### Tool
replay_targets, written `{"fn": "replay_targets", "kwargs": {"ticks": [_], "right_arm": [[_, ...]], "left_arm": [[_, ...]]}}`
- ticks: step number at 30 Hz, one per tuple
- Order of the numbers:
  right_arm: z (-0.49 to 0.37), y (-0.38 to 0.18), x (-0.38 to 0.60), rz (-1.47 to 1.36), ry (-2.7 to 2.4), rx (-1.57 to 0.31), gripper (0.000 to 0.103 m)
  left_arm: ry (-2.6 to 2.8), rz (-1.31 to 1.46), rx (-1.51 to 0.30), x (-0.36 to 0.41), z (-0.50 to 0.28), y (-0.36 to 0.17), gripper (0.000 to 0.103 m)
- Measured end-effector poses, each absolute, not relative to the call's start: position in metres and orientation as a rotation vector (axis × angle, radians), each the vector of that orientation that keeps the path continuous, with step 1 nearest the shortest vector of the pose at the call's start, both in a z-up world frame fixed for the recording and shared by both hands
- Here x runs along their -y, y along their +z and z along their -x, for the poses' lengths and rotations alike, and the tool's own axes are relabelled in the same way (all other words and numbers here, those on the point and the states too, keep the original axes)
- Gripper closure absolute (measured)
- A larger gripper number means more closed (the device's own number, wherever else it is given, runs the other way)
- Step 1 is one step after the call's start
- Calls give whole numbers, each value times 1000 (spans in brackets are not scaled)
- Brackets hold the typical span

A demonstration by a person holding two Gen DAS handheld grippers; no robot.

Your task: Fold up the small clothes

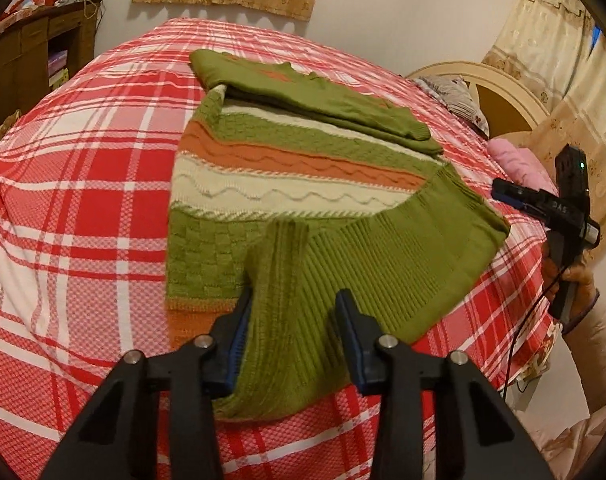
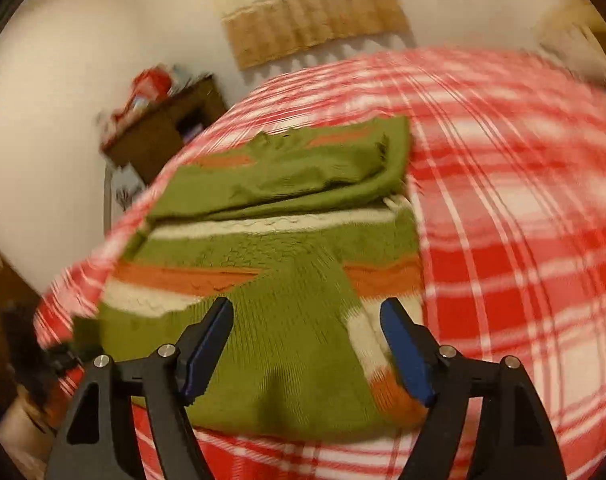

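A green knit sweater (image 1: 303, 152) with orange and cream stripes lies flat on the bed, its top part folded down over the body. One green ribbed sleeve (image 1: 291, 264) is folded across the lower body toward me. My left gripper (image 1: 295, 296) stands astride that sleeve's end, its jaws partly apart with the fabric between them and no clear pinch. In the blurred right wrist view, my right gripper (image 2: 307, 306) hovers open over the sweater (image 2: 263, 248), holding nothing. The right gripper (image 1: 503, 192) also shows past the sweater's right edge, in a person's hand (image 1: 575, 276).
The bed sheet (image 1: 83, 220) is red and white plaid. A wooden cabinet (image 1: 35, 48) stands at the back left. A cream headboard (image 1: 503, 92), a patterned pillow (image 1: 455, 96) and a pink one (image 1: 519, 164) are at the right, with curtains behind.
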State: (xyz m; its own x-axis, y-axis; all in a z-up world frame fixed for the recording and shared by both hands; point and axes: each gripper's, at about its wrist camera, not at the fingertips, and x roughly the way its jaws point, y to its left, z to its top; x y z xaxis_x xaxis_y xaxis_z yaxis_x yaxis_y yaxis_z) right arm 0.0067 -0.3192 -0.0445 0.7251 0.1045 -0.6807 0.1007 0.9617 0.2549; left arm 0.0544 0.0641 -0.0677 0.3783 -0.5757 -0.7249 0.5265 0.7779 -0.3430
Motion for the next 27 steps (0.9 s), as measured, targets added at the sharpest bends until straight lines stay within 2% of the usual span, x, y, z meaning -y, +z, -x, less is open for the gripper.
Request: {"fn": "replay_targets", "kwargs": {"ticks": [5,6,7,9,10,11,12,14,27], "right_arm": [[-42,-55,299,-104,19,-839,30],[-49,-60,295,-63,12,-864,35],[-57,-68,290,-17,9,-900,51],[-63,-80,286,39,-3,-941,66],[-60,-78,282,71,2,-920,91],[-58,-77,281,77,24,-929,93],[-56,-75,280,78,18,-932,94],[-46,-66,281,64,8,-903,94],[-26,15,295,-58,-92,-663,94]], "left_arm": [[-698,50,-937,-65,-51,-69,62],[-695,49,-932,-63,-50,-69,62],[-691,46,-928,-63,-49,-69,62],[-681,41,-927,-62,-48,-69,62],[-667,33,-926,-62,-48,-68,67],[-645,19,-929,-60,-50,-68,86],[-629,11,-936,-60,-52,-67,94],[-619,37,-946,-64,-59,-65,97],[-608,141,-831,-72,-106,-16,97]]}}
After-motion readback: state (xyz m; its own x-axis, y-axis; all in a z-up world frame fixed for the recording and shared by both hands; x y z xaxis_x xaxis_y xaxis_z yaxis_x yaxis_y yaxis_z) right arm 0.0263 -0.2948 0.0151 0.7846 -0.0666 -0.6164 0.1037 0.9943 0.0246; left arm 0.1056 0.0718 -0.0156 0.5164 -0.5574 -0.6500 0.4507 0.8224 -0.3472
